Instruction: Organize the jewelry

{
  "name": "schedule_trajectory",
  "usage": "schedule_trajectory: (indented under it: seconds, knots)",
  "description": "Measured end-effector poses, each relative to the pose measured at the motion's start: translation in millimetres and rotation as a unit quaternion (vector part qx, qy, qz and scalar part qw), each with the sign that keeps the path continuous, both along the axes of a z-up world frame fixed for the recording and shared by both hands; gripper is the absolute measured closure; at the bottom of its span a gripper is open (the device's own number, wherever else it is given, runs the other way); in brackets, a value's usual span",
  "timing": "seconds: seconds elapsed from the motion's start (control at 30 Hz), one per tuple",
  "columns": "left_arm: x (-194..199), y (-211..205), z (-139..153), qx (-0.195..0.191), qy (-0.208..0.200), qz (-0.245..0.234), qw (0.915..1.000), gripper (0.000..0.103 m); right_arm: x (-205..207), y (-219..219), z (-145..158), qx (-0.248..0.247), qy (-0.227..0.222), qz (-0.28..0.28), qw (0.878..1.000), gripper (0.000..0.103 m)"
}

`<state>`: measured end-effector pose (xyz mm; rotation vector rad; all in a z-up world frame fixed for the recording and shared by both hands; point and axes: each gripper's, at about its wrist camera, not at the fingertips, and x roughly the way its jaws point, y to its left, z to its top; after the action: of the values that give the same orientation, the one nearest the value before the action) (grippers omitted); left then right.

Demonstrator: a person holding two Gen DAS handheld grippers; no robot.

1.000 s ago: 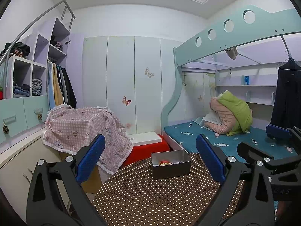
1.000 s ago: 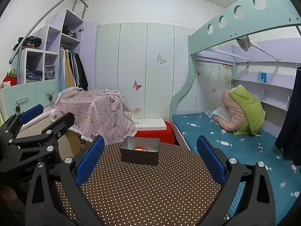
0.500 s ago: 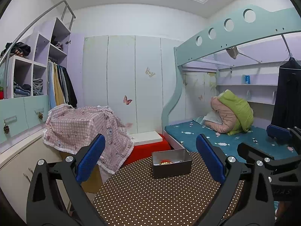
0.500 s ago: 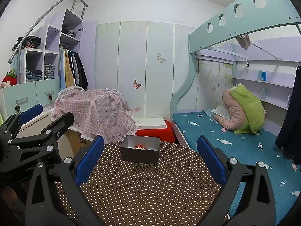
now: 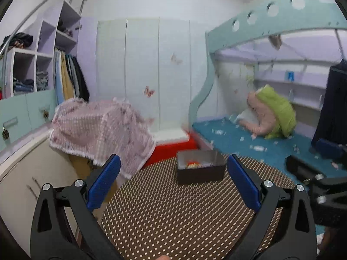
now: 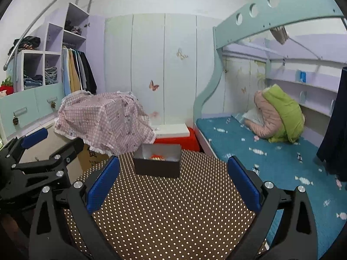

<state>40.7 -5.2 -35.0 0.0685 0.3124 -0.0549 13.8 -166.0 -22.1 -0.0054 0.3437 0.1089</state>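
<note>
While both tools are hovering over the near part of the polka-dot surface (image 6: 164,205), the task is looking to be at its opening step: the approach, with nothing picked up so far. The left hand-held gripper (image 5: 173,182) is showing its blue pads spread wide with nothing between them, and the right hand-held gripper (image 6: 173,183) is doing the same, jaws wide apart and empty. Each tool is also appearing at the edge of the other's view, so they are sitting side by side.

The dark box (image 6: 157,162) is resting at the far middle of the surface, open at the top, well apart from both pairs of fingers. Inside it the jewelry (image 6: 157,157) is showing as a small orange-red cluster with pale bits; it is too small to tell whether it is beads, a bracelet or several pieces.

Judging from this, the next move is calling for one tool to travel forward and dip its fingers down past the box rim, while the other may be needed to steady the box, since it is looking light enough to slide.

The box is looking rigid and rectangular, with matte dark outer walls and a paler grey lining. The surface is wearing a brown cloth with regular pale dots, its far edge rounded. Beyond it a red stool (image 6: 184,139) and a bed (image 6: 271,158) are standing.
</note>
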Motion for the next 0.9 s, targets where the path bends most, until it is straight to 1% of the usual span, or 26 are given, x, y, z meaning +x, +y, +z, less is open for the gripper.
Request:
schedule_trajectory:
  seconds: [0.03,0.07,0.13,0.17,0.2,0.23,0.33,0.4,0.5,0.6,0.73,0.9]
  knots:
    - [5,0,-5,0.001,0.013,0.003,0.9999,0.005,3,-1,-3,-0.001,0.007,-0.002,1.000,0.008]
    - [13,1,-13,-0.003,0.035,0.006,0.9994,0.005,6,-1,-7,-0.002,0.017,-0.005,1.000,0.008]
    - [25,4,-29,-0.012,0.073,0.009,0.9972,0.005,13,-1,-20,-0.007,0.043,-0.008,0.999,0.008]
    - [31,5,-39,-0.016,0.094,0.014,0.9953,0.005,18,1,-27,-0.012,0.063,-0.010,0.998,0.008]
    - [40,5,-51,-0.014,0.121,0.021,0.9923,0.005,22,2,-34,-0.017,0.080,-0.010,0.997,0.008]
    - [45,6,-59,-0.012,0.138,0.026,0.9900,0.005,25,4,-41,-0.021,0.094,-0.009,0.995,0.008]
    - [63,8,-90,-0.011,0.196,0.042,0.9796,0.005,35,12,-65,-0.038,0.141,-0.002,0.989,0.008]
    - [71,11,-108,-0.024,0.228,0.047,0.9722,0.005,42,20,-84,-0.048,0.174,0.006,0.984,0.008]
    - [77,15,-125,-0.043,0.254,0.057,0.9646,0.005,51,29,-104,-0.047,0.209,0.017,0.977,0.008]
    - [85,13,-144,-0.036,0.278,0.064,0.9579,0.005,58,35,-115,-0.046,0.234,0.026,0.971,0.008]
    - [92,9,-157,-0.028,0.292,0.061,0.9542,0.005,65,40,-129,-0.037,0.261,0.041,0.964,0.008]
    - [102,6,-173,-0.024,0.310,0.064,0.9482,0.005,75,45,-137,-0.040,0.272,0.046,0.960,0.008]
